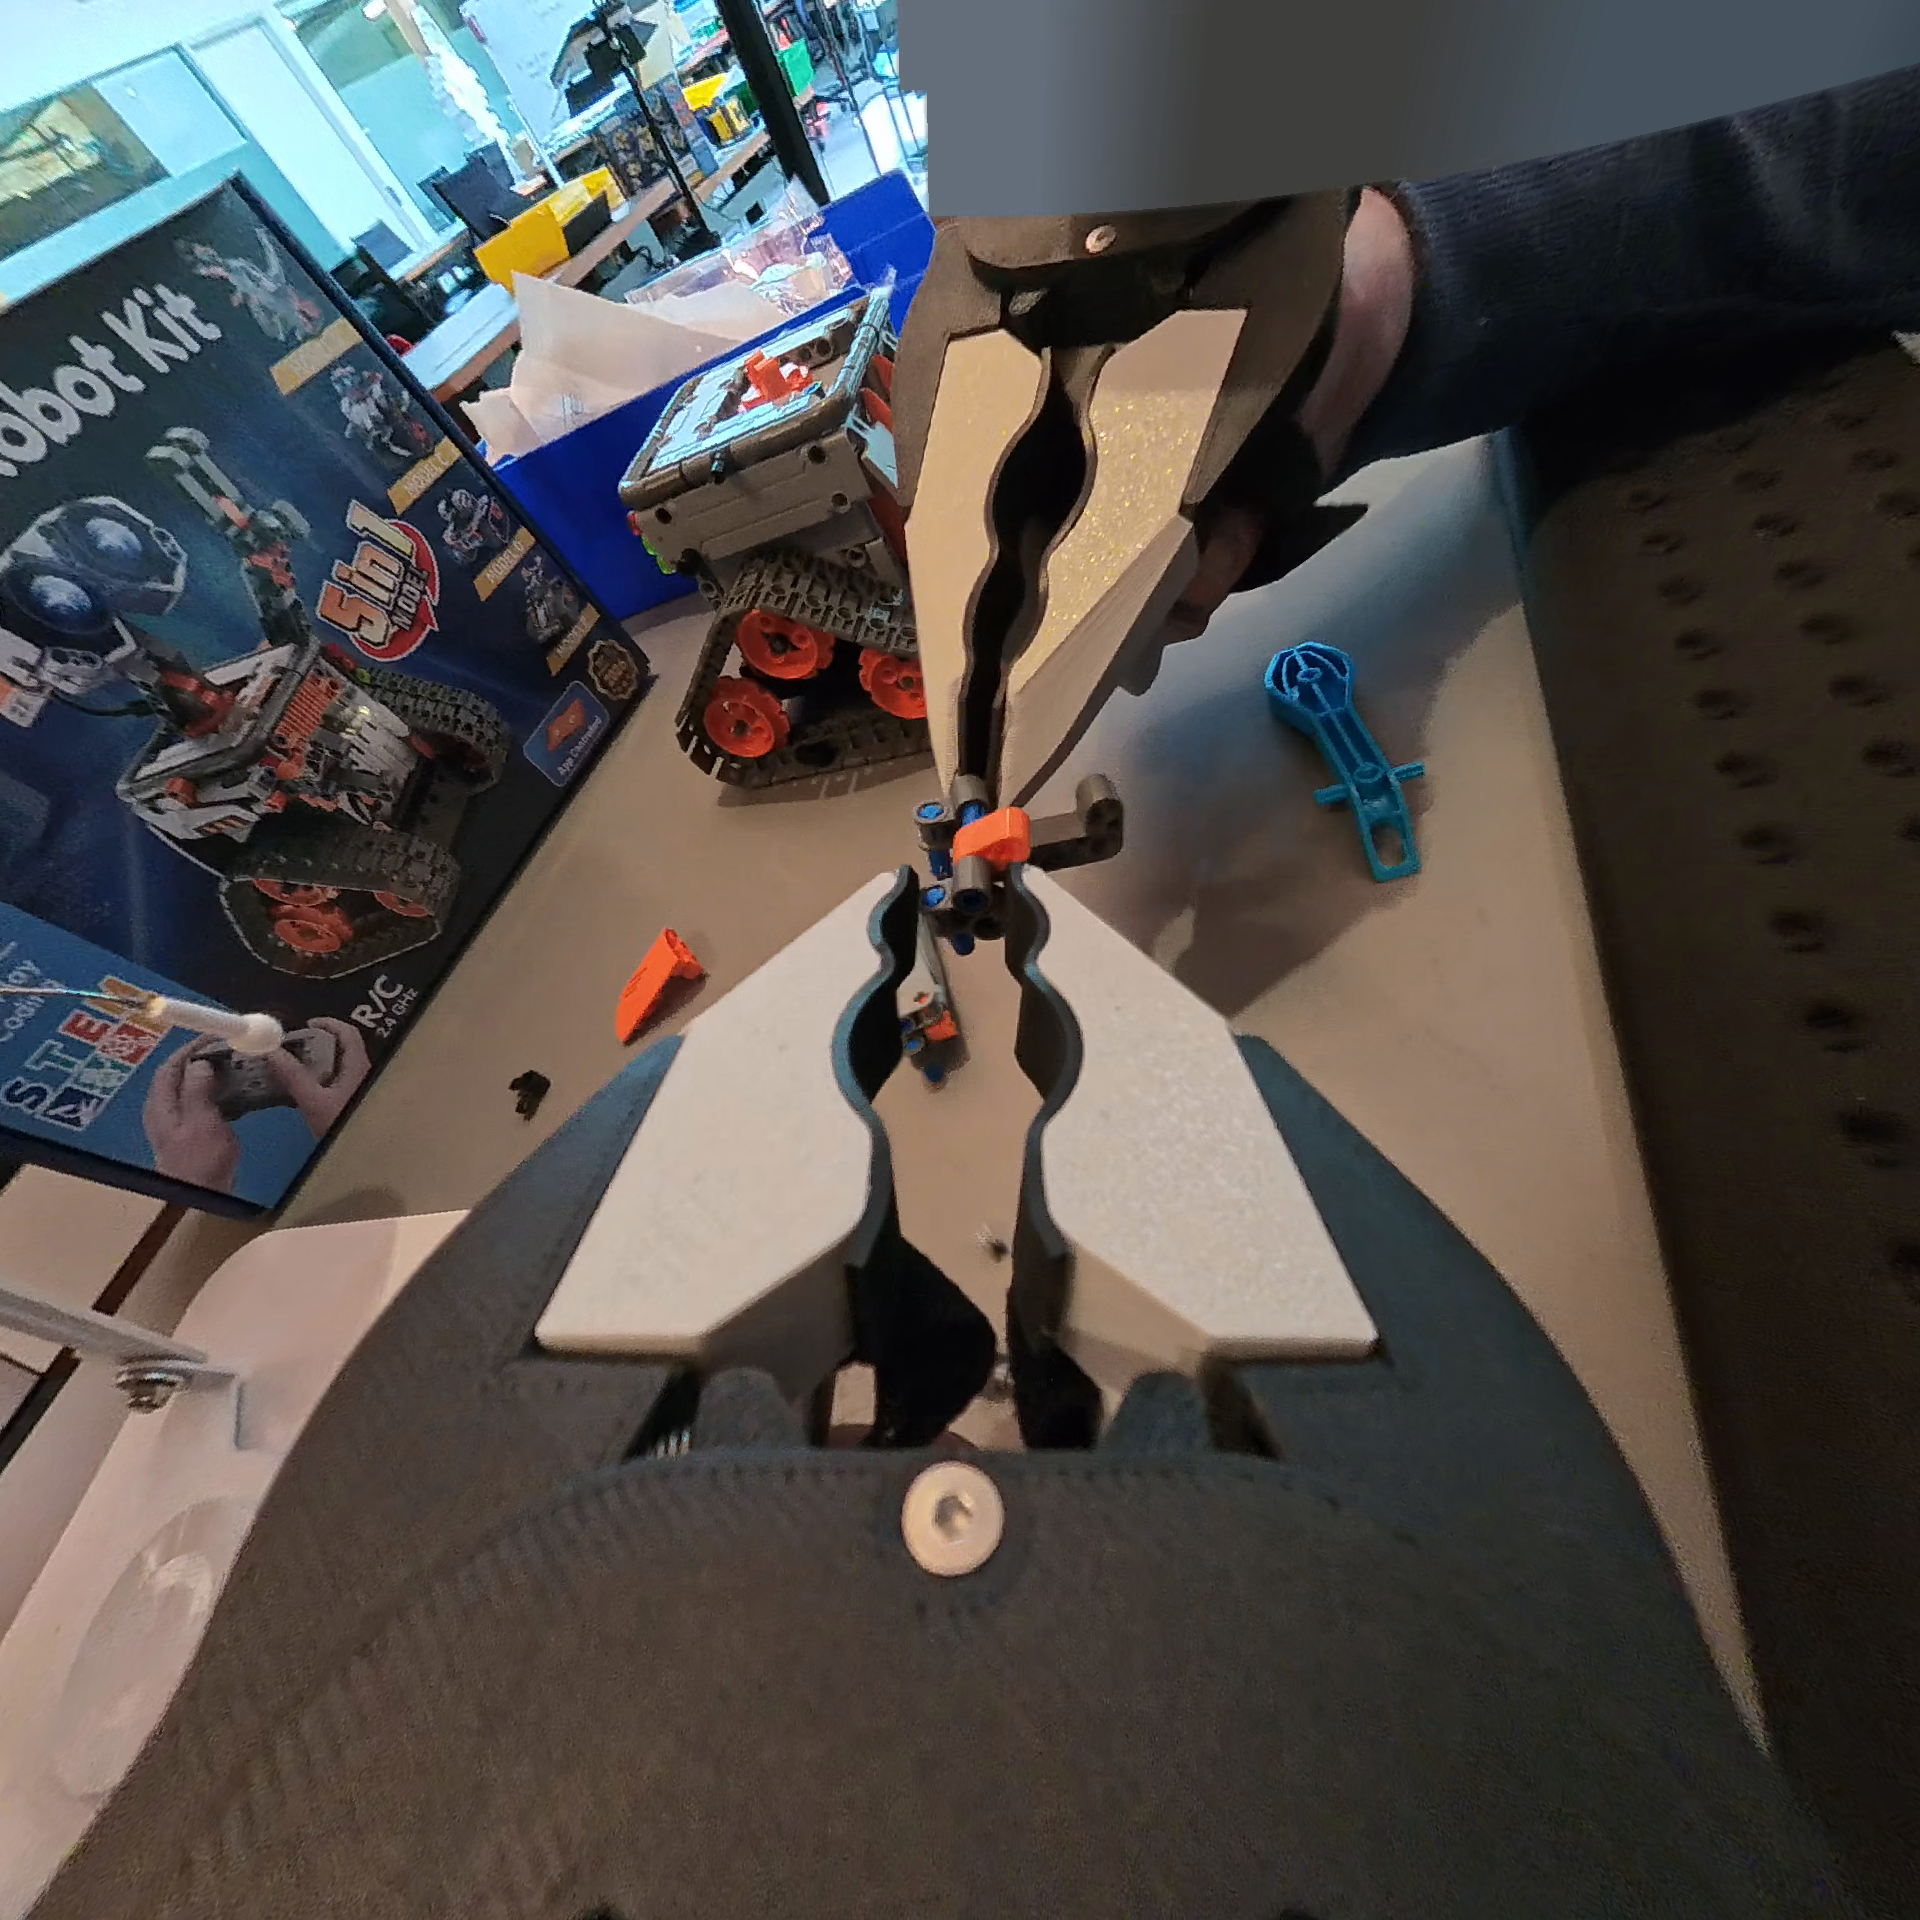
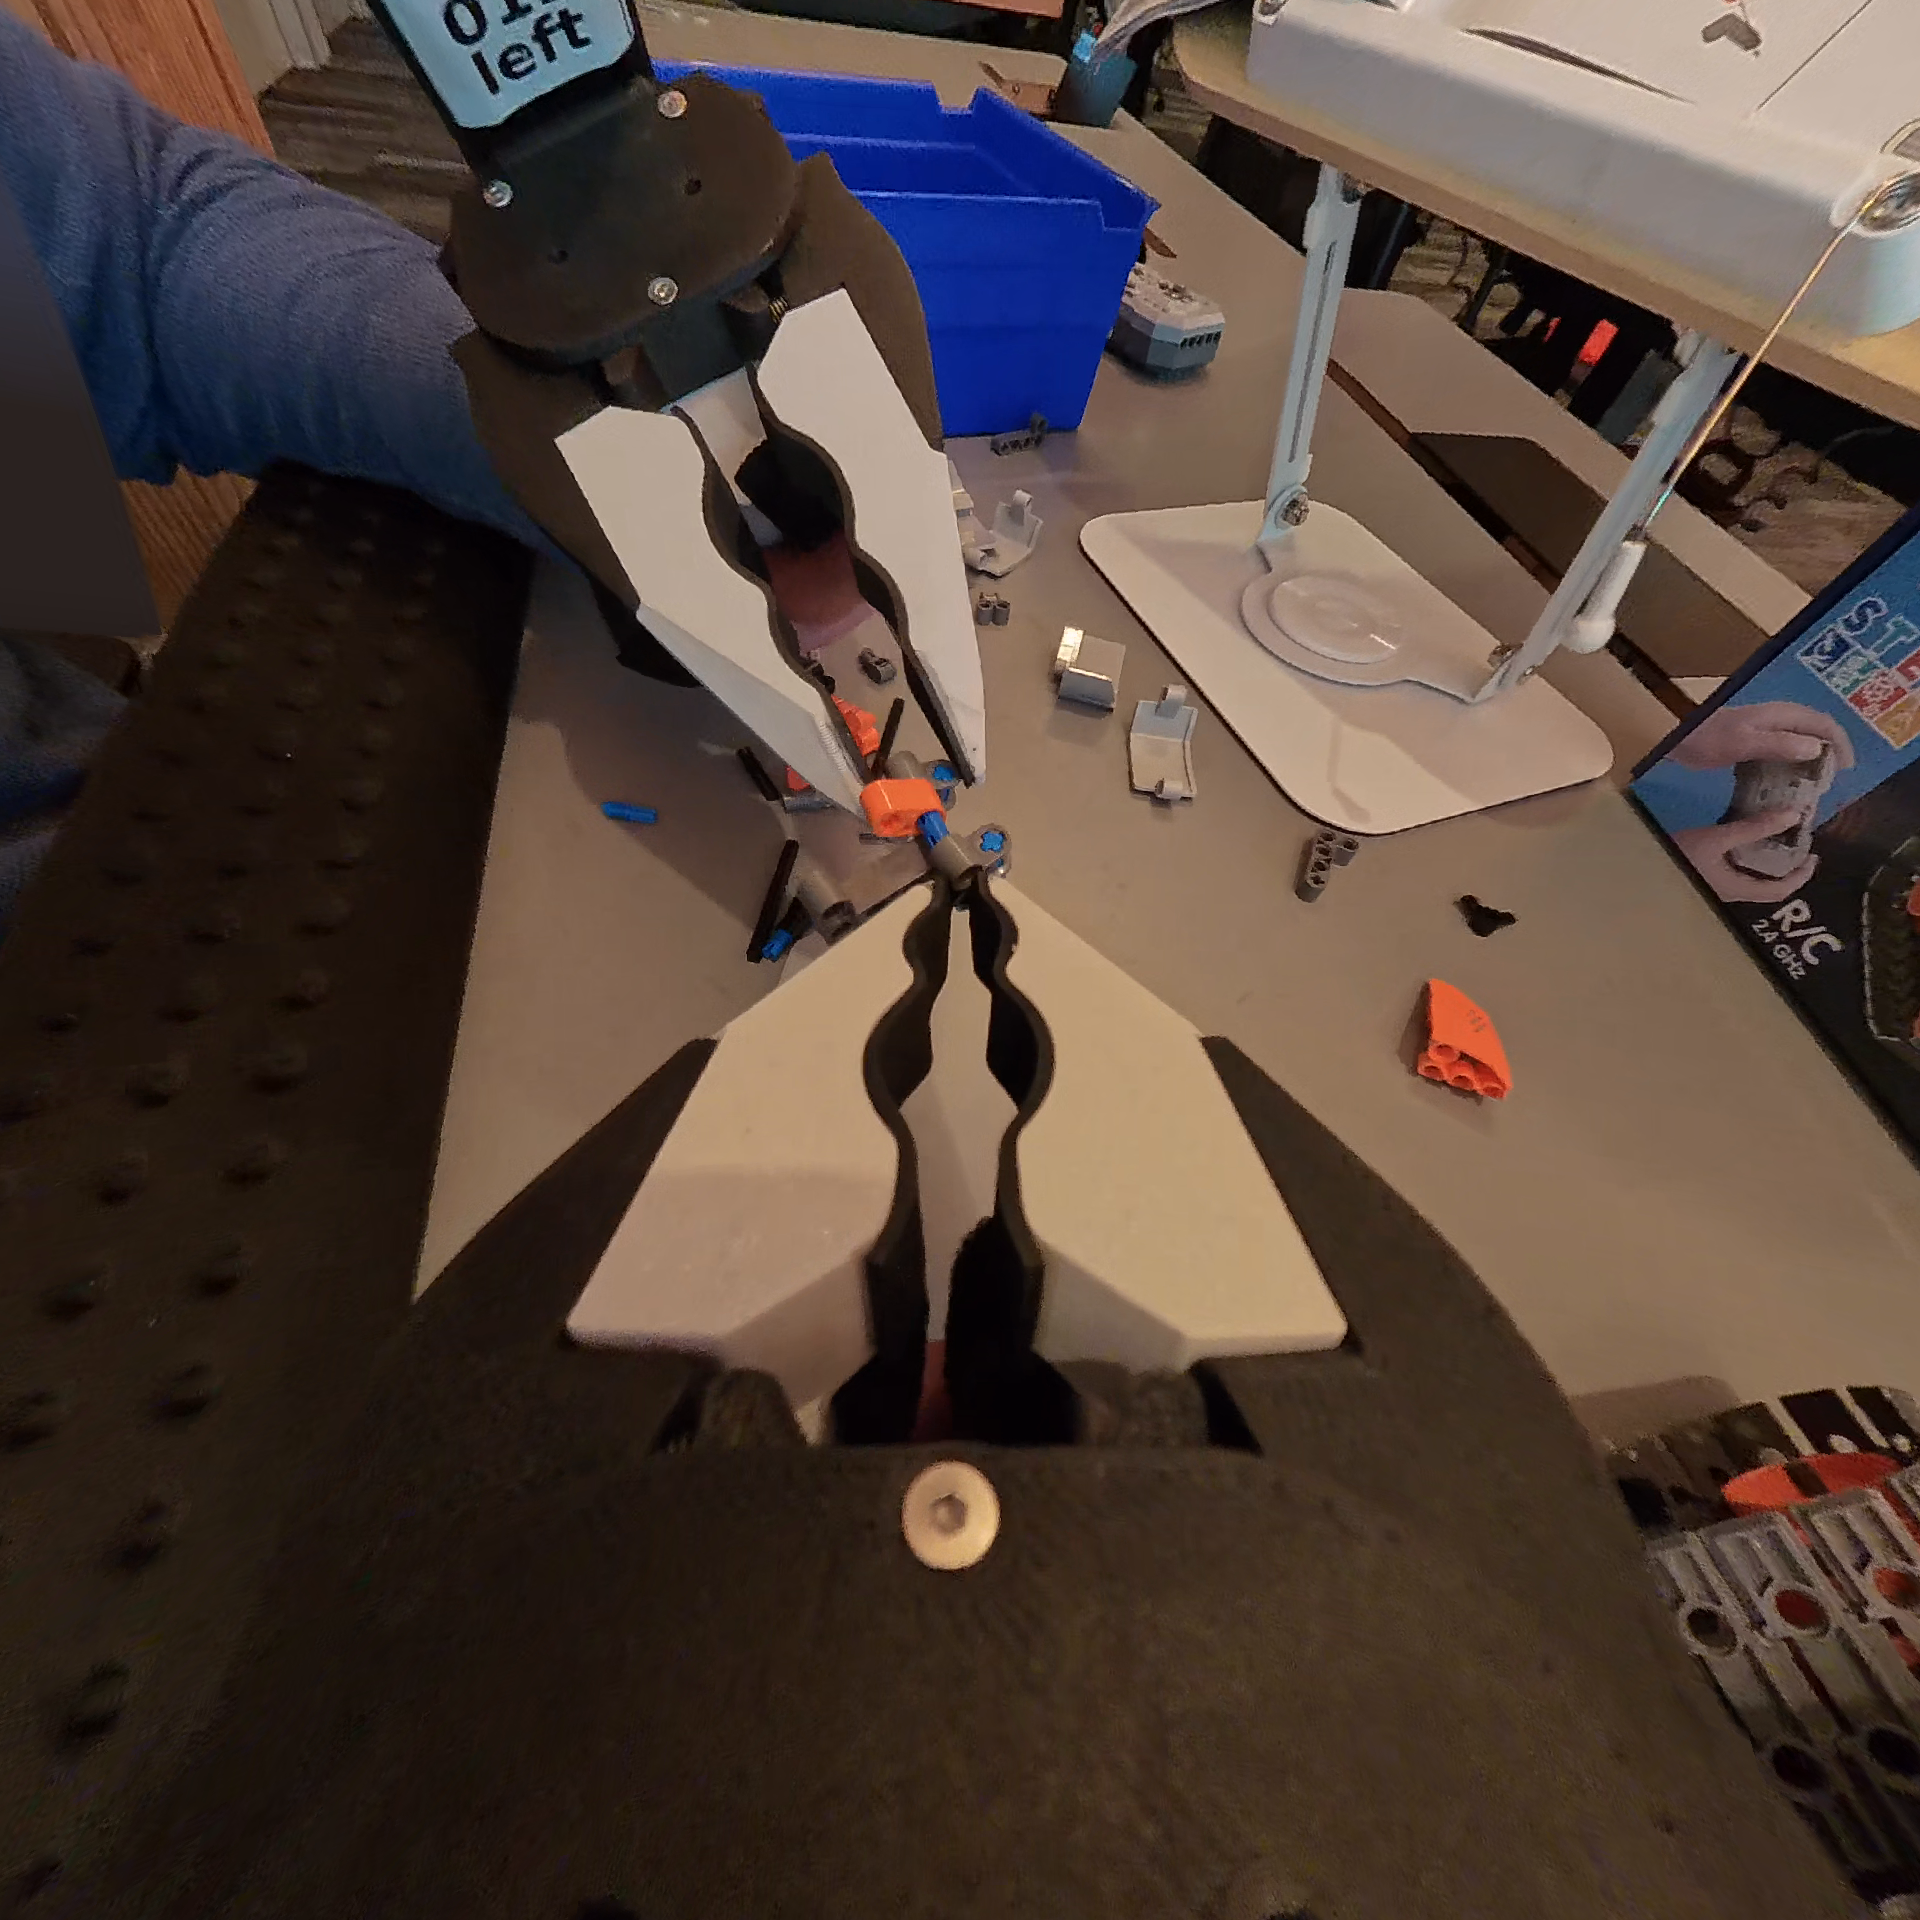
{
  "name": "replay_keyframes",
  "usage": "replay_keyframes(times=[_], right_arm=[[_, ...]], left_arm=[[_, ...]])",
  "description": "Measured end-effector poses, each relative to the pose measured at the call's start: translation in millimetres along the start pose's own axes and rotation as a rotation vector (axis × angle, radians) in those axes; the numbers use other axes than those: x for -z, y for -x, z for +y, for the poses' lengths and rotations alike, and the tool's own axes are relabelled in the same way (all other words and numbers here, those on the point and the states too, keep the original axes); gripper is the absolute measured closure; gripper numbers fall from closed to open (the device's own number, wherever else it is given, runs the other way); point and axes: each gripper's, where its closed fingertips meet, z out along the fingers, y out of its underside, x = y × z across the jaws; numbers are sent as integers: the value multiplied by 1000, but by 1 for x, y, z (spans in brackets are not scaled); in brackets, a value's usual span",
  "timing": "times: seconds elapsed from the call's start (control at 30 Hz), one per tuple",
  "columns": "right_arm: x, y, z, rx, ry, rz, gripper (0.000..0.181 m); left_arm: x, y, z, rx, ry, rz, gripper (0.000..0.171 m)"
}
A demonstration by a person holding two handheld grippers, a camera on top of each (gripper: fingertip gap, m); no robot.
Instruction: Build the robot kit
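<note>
While both claws are meeting tip to tip above the surface, they are sharing one small assembly of grey connectors, blue pins and an orange block. The left claw is clamping the grey end nearest its own camera, its jaws standing a little apart around that part. The right claw is pinching the opposite grey end, with its jaws nearly together. The assembly is hanging in the air between them, clear of the surface, with the orange block sitting at its middle.

Just beneath the tips, a second little cluster of grey, blue and orange parts is lying loose on the surface. An orange panel and a small black bit are lying off to one side, and several grey pieces are lying scattered beside a white stand base. A blue tool is resting near the black mat.

Farther out, a tracked model with orange wheels is standing partly built in front of a blue bin, with the kit box leaning beside it.
</note>
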Motion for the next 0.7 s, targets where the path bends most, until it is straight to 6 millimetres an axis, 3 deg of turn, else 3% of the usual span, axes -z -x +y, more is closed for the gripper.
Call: replay_keyframes(times=[0.7], right_arm=[[-8, -22, -5, 59, 46, 305, 181]], left_arm=[[-2, 19, 7, -121, 115, -246, 159]])
